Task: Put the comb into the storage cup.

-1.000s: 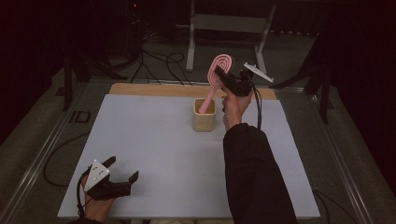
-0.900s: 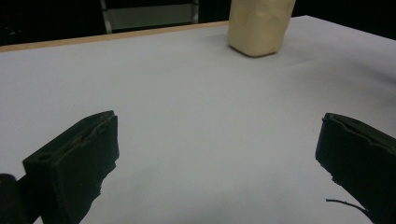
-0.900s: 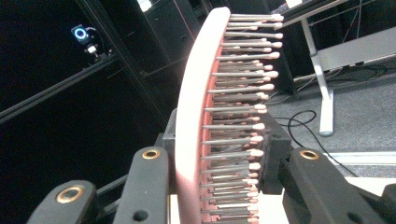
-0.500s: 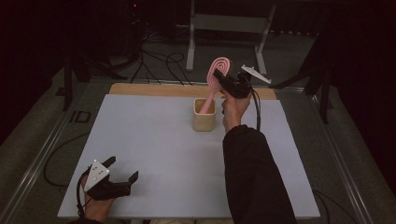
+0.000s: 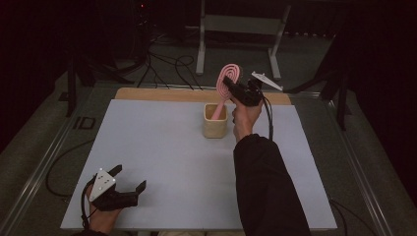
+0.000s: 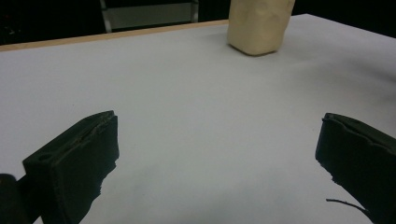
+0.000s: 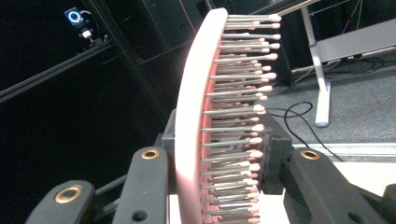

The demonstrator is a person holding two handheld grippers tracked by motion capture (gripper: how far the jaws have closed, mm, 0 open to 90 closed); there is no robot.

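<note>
Right gripper view: jaws clamped on hairbrush (image 7: 196, 116).

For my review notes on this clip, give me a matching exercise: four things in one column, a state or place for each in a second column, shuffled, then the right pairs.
Things:
1. pink hairbrush
2. beige cup
3. left gripper
4. right gripper

States or places:
A. jaws wide apart with nothing between them, at the table's near left
B. upright on the white table top, brush handle inside it
C. clamped on the brush head, above the cup
D. head up, handle pointing down into the cup

Pairs: 1-D, 2-B, 3-A, 4-C
</note>
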